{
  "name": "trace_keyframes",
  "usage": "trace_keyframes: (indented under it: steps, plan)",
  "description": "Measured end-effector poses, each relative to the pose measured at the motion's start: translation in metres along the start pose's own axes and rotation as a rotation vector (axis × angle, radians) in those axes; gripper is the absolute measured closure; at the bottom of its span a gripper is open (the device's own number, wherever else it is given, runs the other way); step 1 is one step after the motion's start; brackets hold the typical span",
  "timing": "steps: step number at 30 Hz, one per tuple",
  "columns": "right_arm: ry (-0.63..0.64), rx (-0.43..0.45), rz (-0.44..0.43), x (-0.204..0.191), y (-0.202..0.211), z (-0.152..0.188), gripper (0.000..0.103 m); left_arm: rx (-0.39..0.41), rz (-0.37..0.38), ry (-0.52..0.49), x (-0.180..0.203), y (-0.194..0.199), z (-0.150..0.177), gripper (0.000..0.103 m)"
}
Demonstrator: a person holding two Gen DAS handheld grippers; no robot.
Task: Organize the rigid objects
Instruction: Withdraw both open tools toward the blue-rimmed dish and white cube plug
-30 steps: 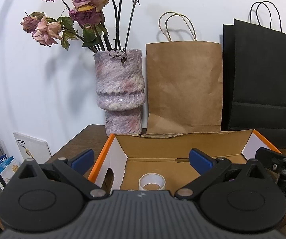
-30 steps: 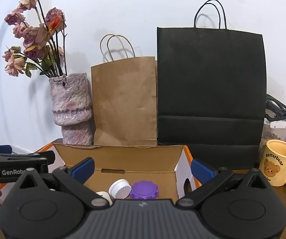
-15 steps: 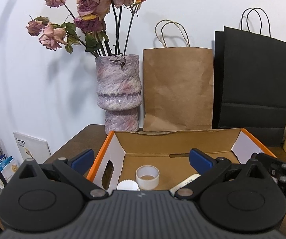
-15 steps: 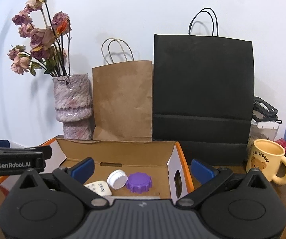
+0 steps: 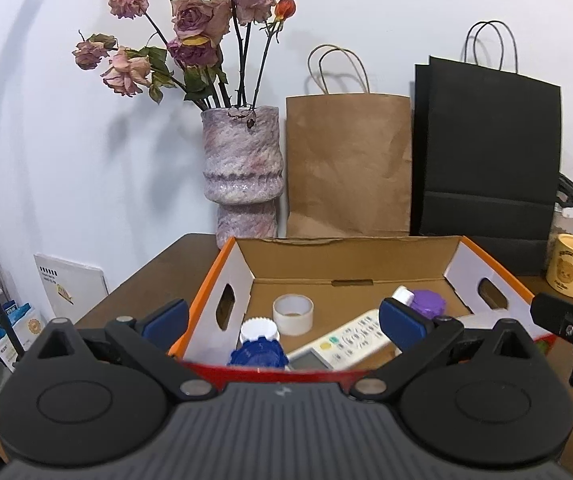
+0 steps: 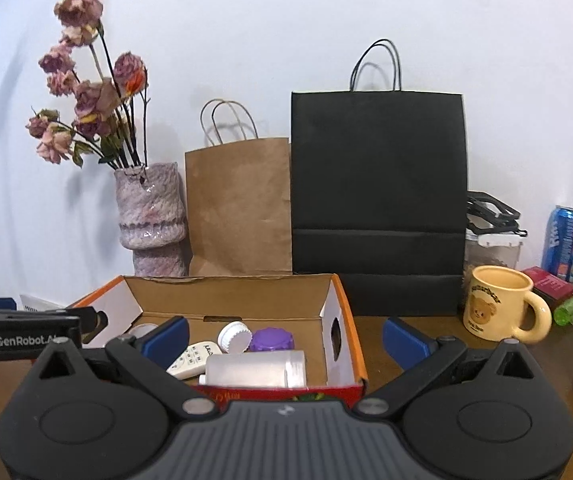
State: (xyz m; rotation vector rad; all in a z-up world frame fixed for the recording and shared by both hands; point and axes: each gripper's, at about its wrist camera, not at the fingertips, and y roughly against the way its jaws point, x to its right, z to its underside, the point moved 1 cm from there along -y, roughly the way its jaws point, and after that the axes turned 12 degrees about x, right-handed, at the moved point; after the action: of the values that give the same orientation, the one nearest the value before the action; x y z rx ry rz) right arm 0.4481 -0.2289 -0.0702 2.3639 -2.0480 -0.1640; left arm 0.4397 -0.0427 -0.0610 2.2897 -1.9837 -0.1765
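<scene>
Both sets of jaws stand spread wide with nothing between them: the left gripper hangs over the near edge of the cardboard box, and the right gripper sits at the box's near right corner, one blue pad above the interior and the other out over the wooden table. Inside the box lie the rigid things — a roll of clear tape toward the back left, a white cap and a blue ridged lid near the front wall, a white remote control lying diagonally across the middle, and a purple ridged lid with a second white cap leaning beside it. A frosted plastic bottle lies on its side by the front right wall. Behind the box stand a mottled vase of dried roses, a brown paper bag and a black paper bag — all against the white wall. A yellow bear mug stands on the table to the right of the box.
</scene>
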Motion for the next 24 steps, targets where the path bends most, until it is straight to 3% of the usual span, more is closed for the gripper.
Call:
trace_keyframes:
  steps: [24]
  plan:
    - [0.014, -0.091, 0.015, 0.029, 0.089, 0.027, 0.000, -0.108, 0.081, -0.041, 0.024, 0.085, 0.040, 0.000]
